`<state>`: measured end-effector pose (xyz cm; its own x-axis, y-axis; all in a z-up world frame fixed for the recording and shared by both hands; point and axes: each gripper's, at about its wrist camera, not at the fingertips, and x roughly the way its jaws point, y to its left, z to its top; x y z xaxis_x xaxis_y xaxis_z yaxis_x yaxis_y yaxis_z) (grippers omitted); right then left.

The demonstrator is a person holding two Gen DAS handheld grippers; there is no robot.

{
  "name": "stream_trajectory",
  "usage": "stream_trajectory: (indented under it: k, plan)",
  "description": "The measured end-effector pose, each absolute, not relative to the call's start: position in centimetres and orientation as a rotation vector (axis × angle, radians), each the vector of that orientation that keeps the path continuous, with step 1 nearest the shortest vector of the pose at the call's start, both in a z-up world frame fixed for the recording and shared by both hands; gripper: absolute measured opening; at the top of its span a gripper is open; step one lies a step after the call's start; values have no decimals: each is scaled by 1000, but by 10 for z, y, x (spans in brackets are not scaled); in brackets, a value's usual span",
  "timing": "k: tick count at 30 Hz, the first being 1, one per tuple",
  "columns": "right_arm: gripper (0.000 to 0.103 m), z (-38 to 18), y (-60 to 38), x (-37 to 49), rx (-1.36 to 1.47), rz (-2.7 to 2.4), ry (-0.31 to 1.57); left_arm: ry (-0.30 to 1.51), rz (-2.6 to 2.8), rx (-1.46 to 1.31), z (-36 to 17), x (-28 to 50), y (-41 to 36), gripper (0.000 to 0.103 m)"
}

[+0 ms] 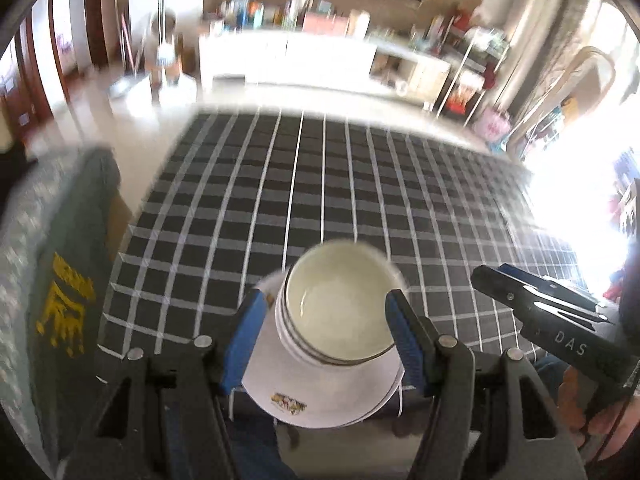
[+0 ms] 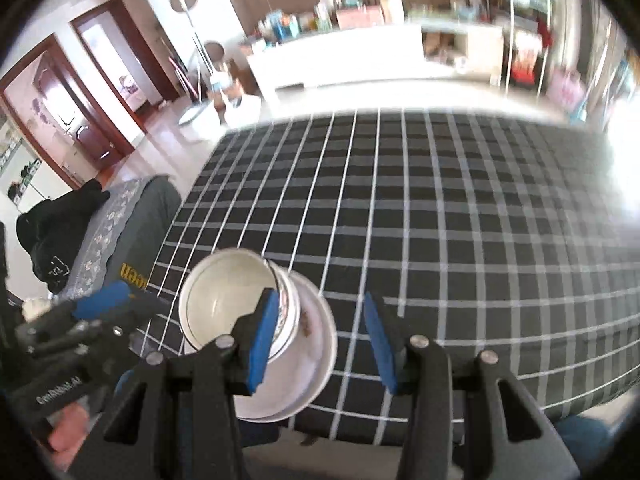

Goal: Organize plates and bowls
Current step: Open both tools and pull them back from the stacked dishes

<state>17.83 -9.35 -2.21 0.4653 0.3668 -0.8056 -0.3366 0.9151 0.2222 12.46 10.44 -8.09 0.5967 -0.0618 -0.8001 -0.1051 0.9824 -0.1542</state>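
Note:
A stack of white bowls [image 1: 340,304] stands on a stack of white plates [image 1: 320,396] at the near edge of the checked table [image 1: 320,184]. My left gripper [image 1: 326,312] is open, its blue pads on either side of the top bowl, with a gap on each side. In the right wrist view the bowls [image 2: 228,300] and plates [image 2: 308,360] sit left of centre. My right gripper [image 2: 320,336] is open and empty, just right of the bowls; its left pad overlaps the bowl rim in view. The right gripper also shows in the left wrist view [image 1: 536,300].
A grey-green cushioned seat [image 1: 60,280] with yellow print stands left of the table. A black bag [image 2: 52,240] lies on the seat in the right wrist view. The checked cloth [image 2: 460,220] stretches far and right. Shelves and a white cabinet [image 1: 288,56] stand beyond.

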Motion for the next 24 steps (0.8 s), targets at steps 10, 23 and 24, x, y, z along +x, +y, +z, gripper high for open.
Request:
stream_trajectory:
  k: [10,23,24]
  plan:
    - [54,37,-131,124,-3,408,780,718,-51,-50,-17,63,44,60]
    - [102,45,-165,47,-37,261,581,526,11,-21,-11,-12,13,86]
    - [102,42,-167,44,-36,269,594,521,23,-7,-13,-17,11,87]
